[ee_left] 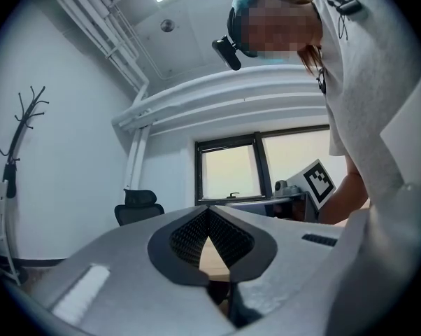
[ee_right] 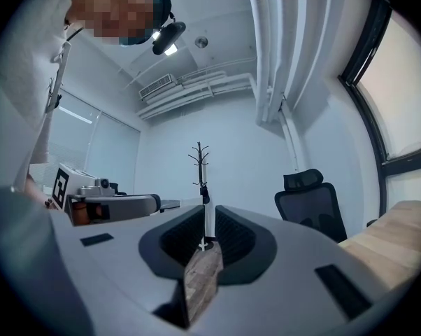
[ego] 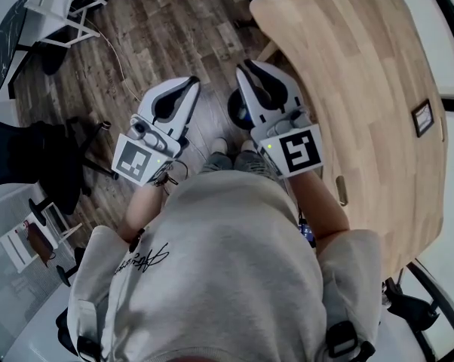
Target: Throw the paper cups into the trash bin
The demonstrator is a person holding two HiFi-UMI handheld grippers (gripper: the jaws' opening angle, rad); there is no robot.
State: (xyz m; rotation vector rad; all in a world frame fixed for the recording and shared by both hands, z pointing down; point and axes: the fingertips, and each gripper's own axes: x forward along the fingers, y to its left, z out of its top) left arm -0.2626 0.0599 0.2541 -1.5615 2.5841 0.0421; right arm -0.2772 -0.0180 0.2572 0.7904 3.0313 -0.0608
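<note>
Grey sweatshirt (ego: 212,277) fills the foreground, with both tools held out ahead of it. On the person's left, the left gripper (ego: 188,89) has its jaws together at the tips and holds nothing. The right gripper (ego: 250,70) keeps only a thin slit between its jaws, with bare floor showing through. That gripper sits just beside the edge of the wooden table (ego: 363,89), so a careless swing would likely clip it. No paper cup or trash bin can be made out in any view, so neither gripper is near one.
</note>
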